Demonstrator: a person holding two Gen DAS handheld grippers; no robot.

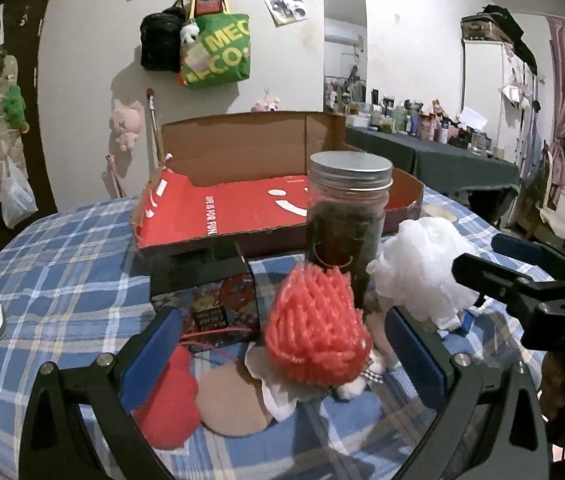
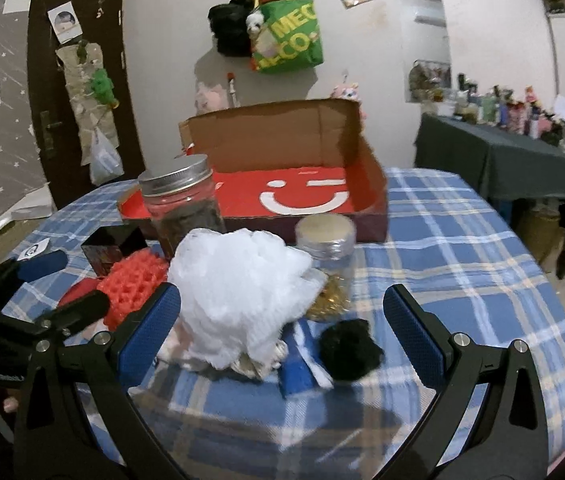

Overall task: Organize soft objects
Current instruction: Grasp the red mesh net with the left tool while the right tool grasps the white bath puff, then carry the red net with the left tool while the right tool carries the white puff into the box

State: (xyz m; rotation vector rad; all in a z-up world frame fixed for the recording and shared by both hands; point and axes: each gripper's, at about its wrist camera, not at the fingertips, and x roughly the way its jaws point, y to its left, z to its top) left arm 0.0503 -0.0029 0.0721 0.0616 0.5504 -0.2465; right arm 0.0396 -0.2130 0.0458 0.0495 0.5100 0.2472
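Both tools are held open, nothing gripped; the left tool [image 1: 278,344] is set around the red mesh puff [image 1: 316,328] on the checked worktop [image 1: 62,248]; the white puff [image 2: 238,292] lies ahead-left of the right tool [image 2: 282,328], touching its left finger; the red box [image 2: 302,196] stands beyond.

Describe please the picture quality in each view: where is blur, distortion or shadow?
Left wrist view: fisheye bends the walls; the red mesh sponge and the left gripper look soft, while the cardboard box is sharper. Right wrist view: the white mesh pouf and black fuzzy item are smeared; a shadow falls on the checked cloth before the right gripper.
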